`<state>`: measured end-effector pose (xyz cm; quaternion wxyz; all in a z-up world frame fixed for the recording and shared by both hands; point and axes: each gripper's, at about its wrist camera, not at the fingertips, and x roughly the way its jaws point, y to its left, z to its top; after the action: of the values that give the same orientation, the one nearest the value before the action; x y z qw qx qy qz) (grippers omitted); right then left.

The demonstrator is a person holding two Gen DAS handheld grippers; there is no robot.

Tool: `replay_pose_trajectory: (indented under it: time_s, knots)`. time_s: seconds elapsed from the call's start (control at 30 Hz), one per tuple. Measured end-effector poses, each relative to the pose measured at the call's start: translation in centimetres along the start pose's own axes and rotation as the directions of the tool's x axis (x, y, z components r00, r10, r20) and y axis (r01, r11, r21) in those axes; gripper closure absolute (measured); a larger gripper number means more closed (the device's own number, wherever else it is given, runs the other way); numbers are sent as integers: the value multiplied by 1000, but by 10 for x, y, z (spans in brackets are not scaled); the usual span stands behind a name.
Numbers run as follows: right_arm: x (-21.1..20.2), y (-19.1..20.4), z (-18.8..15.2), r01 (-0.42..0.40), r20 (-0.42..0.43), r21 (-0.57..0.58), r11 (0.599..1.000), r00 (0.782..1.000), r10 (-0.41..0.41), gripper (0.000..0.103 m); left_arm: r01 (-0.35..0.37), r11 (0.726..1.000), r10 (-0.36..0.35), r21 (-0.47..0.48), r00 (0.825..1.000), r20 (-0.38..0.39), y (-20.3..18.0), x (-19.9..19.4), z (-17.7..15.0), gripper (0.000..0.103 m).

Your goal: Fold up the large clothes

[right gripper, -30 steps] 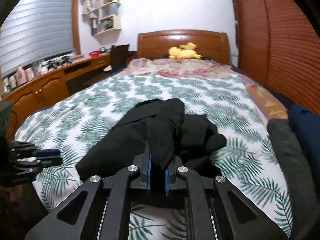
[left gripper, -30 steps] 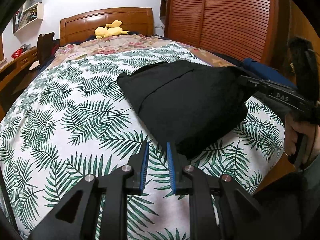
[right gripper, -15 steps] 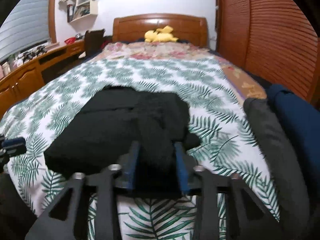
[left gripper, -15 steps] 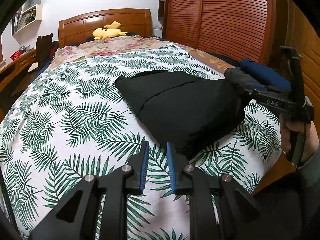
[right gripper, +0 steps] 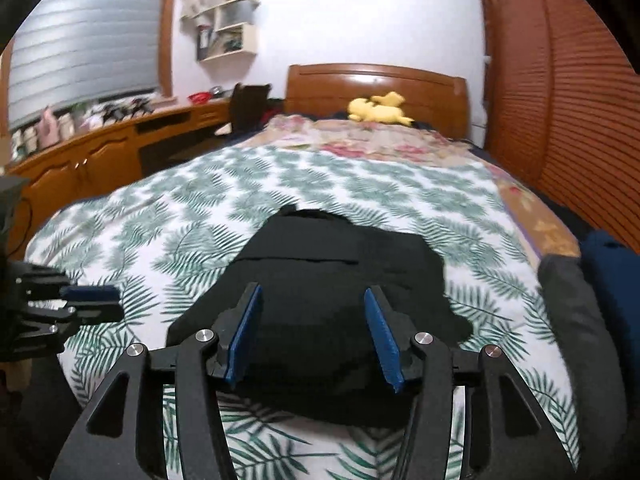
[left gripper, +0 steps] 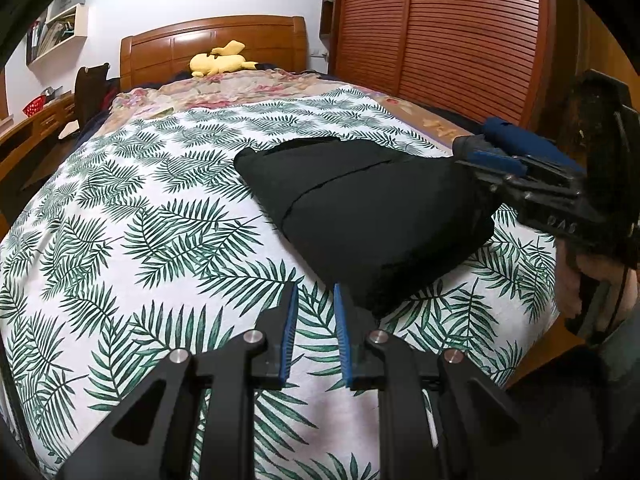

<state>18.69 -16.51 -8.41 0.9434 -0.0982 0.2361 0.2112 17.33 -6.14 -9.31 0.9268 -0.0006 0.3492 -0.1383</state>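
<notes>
Bedroom | right gripper [right gripper: 312,332] is spreading its jaws, having just let go of the black garment [left gripper: 372,216], nothing pinched | left gripper [left gripper: 314,320] is hovering narrowly parted, empty, just beside the bundle | garment is lying folded on the leaf-print bedspread [left gripper: 160,240] | fold looking nearly complete

Left claw [left gripper: 314,322]: your black angular linkage carries silver round screw heads and blue ribbed pads.
Right claw [right gripper: 312,334]: same black frame, blue pads; white lettering marks its side.
Sleeve [left gripper: 624,344]: you wear dark grey.
</notes>
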Motion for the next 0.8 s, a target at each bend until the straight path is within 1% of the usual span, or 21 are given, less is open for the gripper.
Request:
replay_pose_trajectory:
  time_s: [0.17, 0.3, 0.37, 0.4, 0.5, 0.63, 0.73, 0.8]
  knots:
    - [20, 8, 1, -3, -42, -8, 1000, 999, 2, 49, 2, 1000, -2, -4, 1000, 10, 1, 1, 1, 87]
    - [39, -3, -12, -13, -119, 29, 999, 993, 16, 49, 10, 1000, -9, -1, 1000, 23, 2, 1, 5, 87]
    - [50, -10, -20, -13, -190, 47, 999, 982, 21, 49, 12, 1000, -12, 6, 999, 31, 2, 1, 9, 87]
    - [55, -13, -24, -28, -221, 61, 998, 974, 41, 49, 12, 1000, -12, 6, 999, 35, 3, 1, 10, 86]
    - [64, -15, -34, -37, -277, 79, 996, 959, 57, 49, 23, 1000, -23, 6, 998, 53, 3, 1, 16, 81]
    - [64, -8, -39, -19, -290, 48, 999, 956, 32, 49, 17, 1000, -19, 24, 997, 73, 3, 5, 29, 77]
    - [59, -7, -40, -15, -276, 41, 999, 961, 26, 49, 12, 999, -15, 38, 997, 79, 3, 12, 40, 75]
    - [50, -10, -39, -15, -251, 47, 999, 968, 26, 49, 11, 999, -15, 44, 997, 82, 4, 19, 46, 74]
